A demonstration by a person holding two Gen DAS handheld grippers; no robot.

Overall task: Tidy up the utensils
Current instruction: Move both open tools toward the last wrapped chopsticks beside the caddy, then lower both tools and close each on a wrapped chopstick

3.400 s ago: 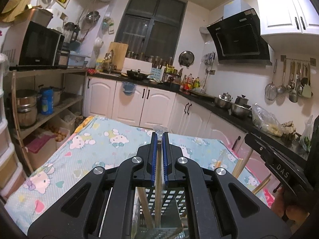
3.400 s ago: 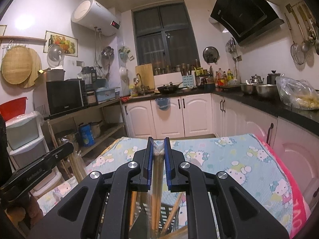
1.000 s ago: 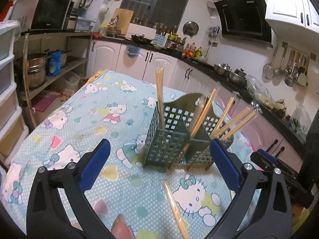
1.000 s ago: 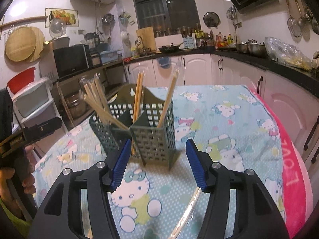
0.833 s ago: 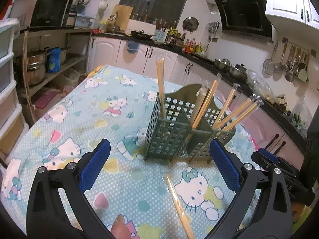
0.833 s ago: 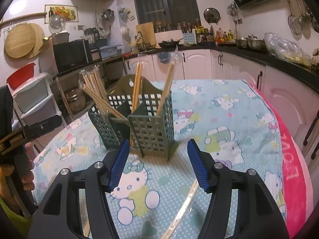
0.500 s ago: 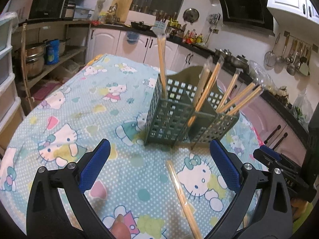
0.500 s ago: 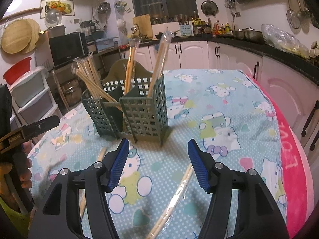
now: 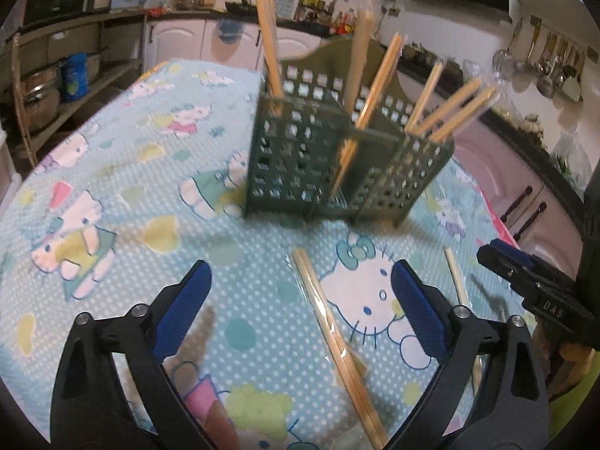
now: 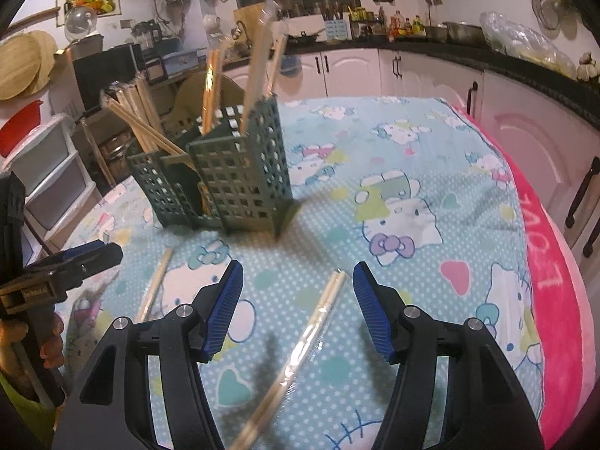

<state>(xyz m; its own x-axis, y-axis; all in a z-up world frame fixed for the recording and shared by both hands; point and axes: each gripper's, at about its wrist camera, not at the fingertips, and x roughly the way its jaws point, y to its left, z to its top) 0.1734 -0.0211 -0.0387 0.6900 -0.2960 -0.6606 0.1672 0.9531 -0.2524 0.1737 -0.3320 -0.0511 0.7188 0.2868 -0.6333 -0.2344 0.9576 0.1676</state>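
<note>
1. Where the room is taken in, a kitchen is seen: white cabinets (image 10: 348,71) under a dark counter run behind the bench, open shelving (image 9: 71,75) with pots stands to one side, and ladles (image 9: 543,71) are hung on the wall.
2. The bench is covered by a light-blue cartoon-cat cloth (image 10: 412,195), edged by a pink band (image 10: 555,262) along the side nearest the cabinets; that edge curves away, and a wide stretch of bare cloth is left between it and the holder.
3. A dark green lattice utensil holder (image 9: 318,165) stands upright on the cloth, and several wrapped chopstick pairs are leaned in its compartments.
4. The left gripper (image 9: 300,311) is held above the cloth with its jaws spread wide and nothing between them; the right gripper (image 10: 296,311) is likewise released and empty.
5. One wrapped chopstick pair (image 9: 333,337) lies flat on the cloth between the left jaws, in front of the holder.
6. A second wrapped pair (image 10: 300,348) lies flat between the right jaws, apart from the first.
</note>
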